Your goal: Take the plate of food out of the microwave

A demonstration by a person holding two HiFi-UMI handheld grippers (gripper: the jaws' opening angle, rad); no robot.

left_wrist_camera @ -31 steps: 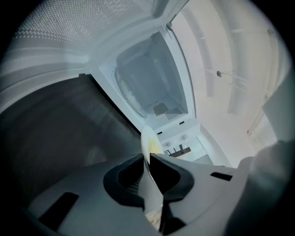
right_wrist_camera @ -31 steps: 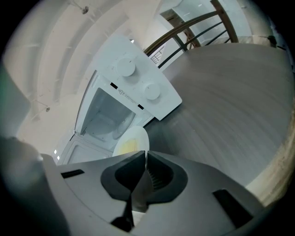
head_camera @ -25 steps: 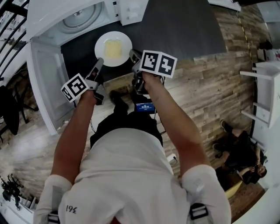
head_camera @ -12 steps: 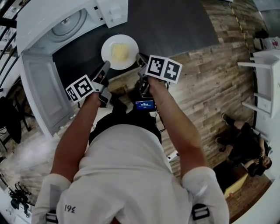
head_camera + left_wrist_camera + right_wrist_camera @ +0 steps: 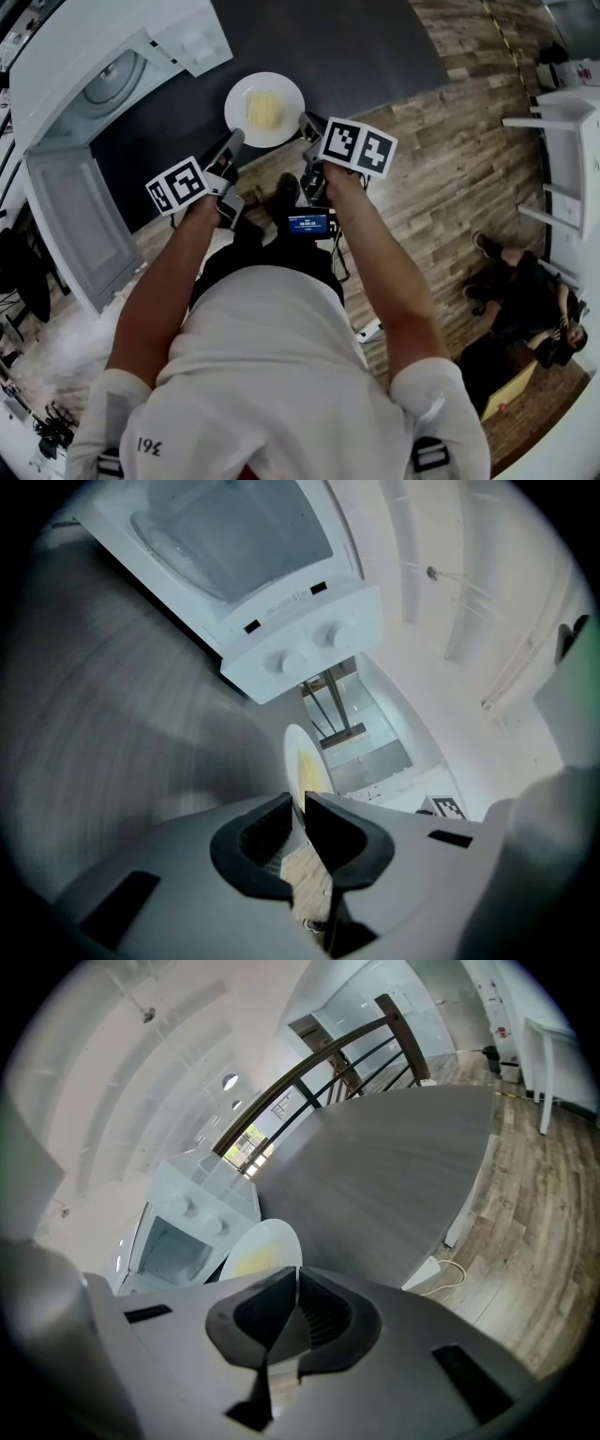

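A white plate with yellow food hangs over the dark grey table, outside the white microwave. My left gripper is shut on the plate's near-left rim and my right gripper on its near-right rim. In the left gripper view the plate runs edge-on into the narrow slit between the jaws of the left gripper. In the right gripper view the plate sits just beyond the closed jaws of the right gripper. The microwave's door hangs open at the left.
The table's near edge meets the wooden floor. A white shelf unit stands at the right, and a person sits on the floor at lower right. A small lit screen hangs below my hands. A dark railing runs behind the table.
The plate and both grippers have drawn to the right, away from the microwave, which now lies farther toward the upper left. Both grips are unchanged.
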